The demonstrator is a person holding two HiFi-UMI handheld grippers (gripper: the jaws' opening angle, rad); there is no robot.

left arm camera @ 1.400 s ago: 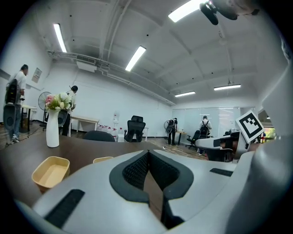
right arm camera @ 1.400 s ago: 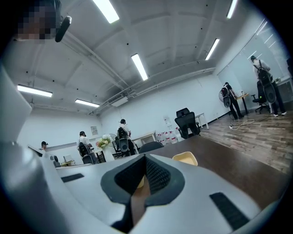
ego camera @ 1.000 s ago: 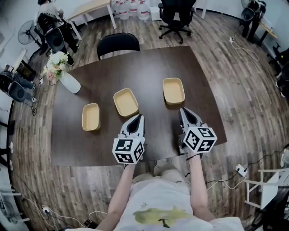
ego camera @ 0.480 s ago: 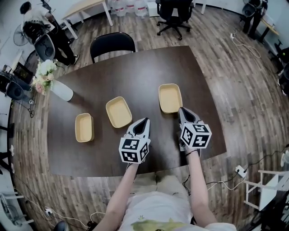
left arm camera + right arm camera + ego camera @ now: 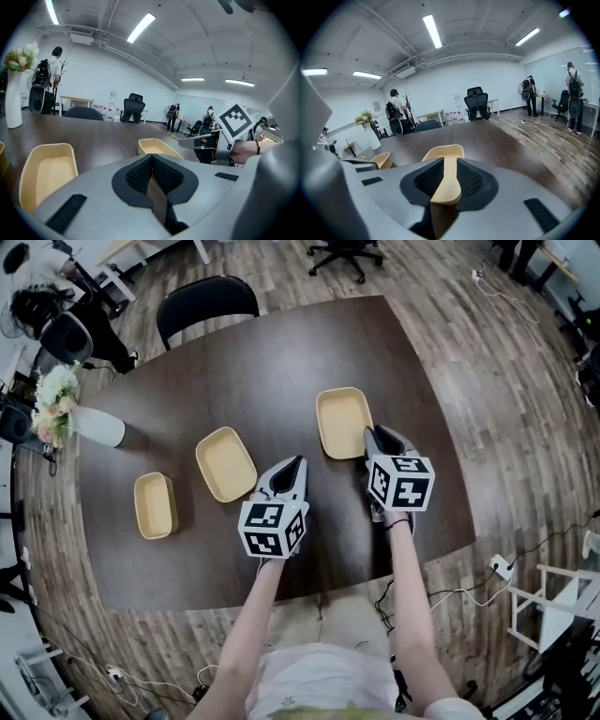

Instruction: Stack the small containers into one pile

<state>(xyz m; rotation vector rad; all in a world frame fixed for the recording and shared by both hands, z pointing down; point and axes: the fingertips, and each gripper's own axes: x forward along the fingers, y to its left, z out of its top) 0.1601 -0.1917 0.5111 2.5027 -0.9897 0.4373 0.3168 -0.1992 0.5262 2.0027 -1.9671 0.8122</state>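
- Containers are lying apart on the dark table [image 5: 281,352], and none are stacked yet: the left container [image 5: 155,505], the middle container [image 5: 226,463] and the right container [image 5: 342,421].
- Both tools have been coming forward and lower toward them since a moment ago.
- The right tool [image 5: 375,435] is now reaching the near right corner of the right container. Before, it was hanging a little way back from it.
- Its jaws have just been opening a little. In the right gripper view, the right tool [image 5: 445,164] is showing a thin gap. The tan rim of the right container [image 5: 443,151] is showing in that gap. The pads are not squeezing it yet, I think.
- The left tool [image 5: 296,463] is pointing at the bare table between the middle container and the right container. Its jaws are sitting together with nothing between them.
- I think the first pick-up is just starting. The right tool is getting ready to pinch that rim.
- All the stacking is still waiting to be done.
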